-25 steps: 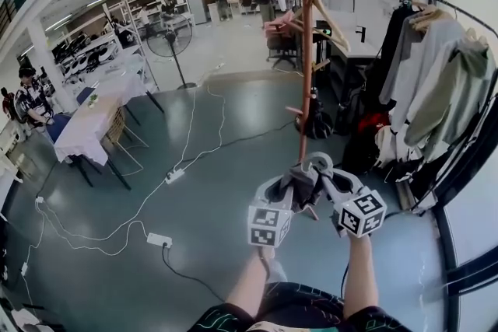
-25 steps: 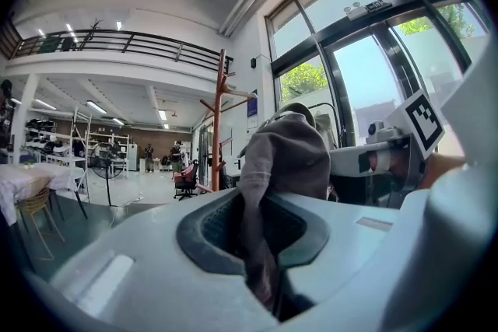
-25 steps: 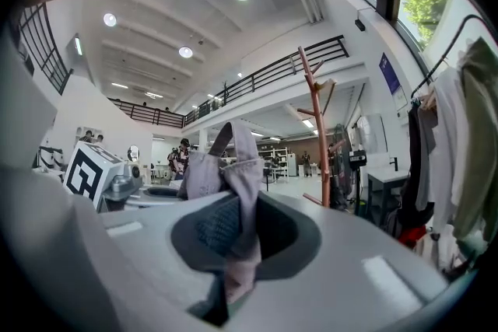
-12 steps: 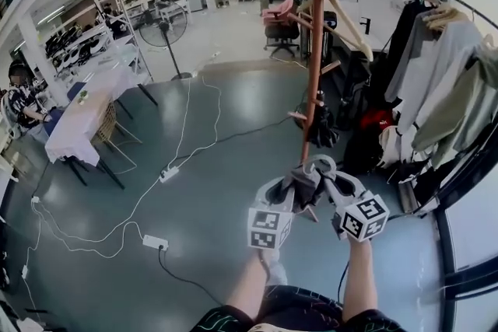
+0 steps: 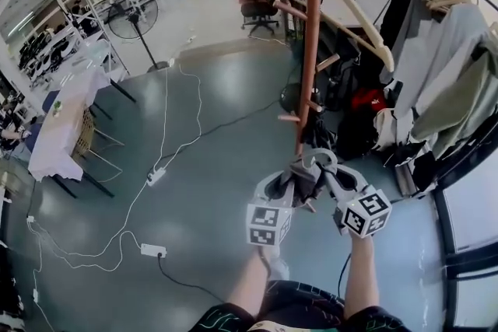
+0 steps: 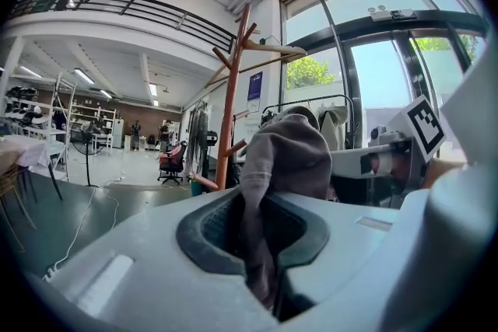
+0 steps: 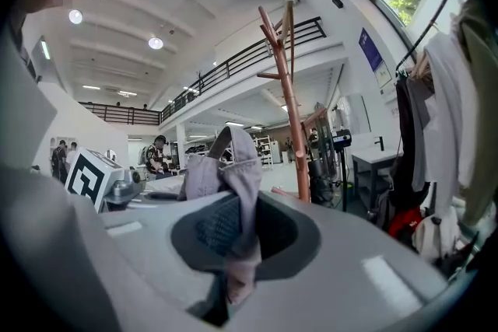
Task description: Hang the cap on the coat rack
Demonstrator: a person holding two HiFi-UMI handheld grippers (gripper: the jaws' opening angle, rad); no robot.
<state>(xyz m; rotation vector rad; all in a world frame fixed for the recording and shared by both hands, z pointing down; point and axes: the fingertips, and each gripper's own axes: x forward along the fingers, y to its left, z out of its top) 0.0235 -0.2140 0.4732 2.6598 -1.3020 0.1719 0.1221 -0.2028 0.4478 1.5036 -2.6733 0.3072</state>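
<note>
Both tools are closed on the cap (image 5: pixel 302 176). The left tool (image 5: pixel 282 189) pinches a fold of its grey fabric between the pads, and the right tool (image 5: pixel 331 176) grips another part of the rim. The cap hangs in the air between them, in front of the person and above the floor. It is close to the coat rack (image 5: pixel 310 50) but does not touch it.

I judge the step in hand to be carrying the cap up to a peg. To do it well, lift both tools together and keep them a little apart, so the crown stays open rather than bunched. One upper arm already holds a wooden hanger (image 5: pixel 350 8), so a bare stub such as the short peg (image 5: pixel 327 62) looks the easier target. Bring the cap's opening over the peg tip and let it settle. Part the jaws only once the peg bears the weight, one tool and then the other.

No brand or lettering shows on the cap. The marker cubes (image 5: pixel 268 224) carry black-and-white squares, not words. A blue poster on the far wall is too small to read.
</note>
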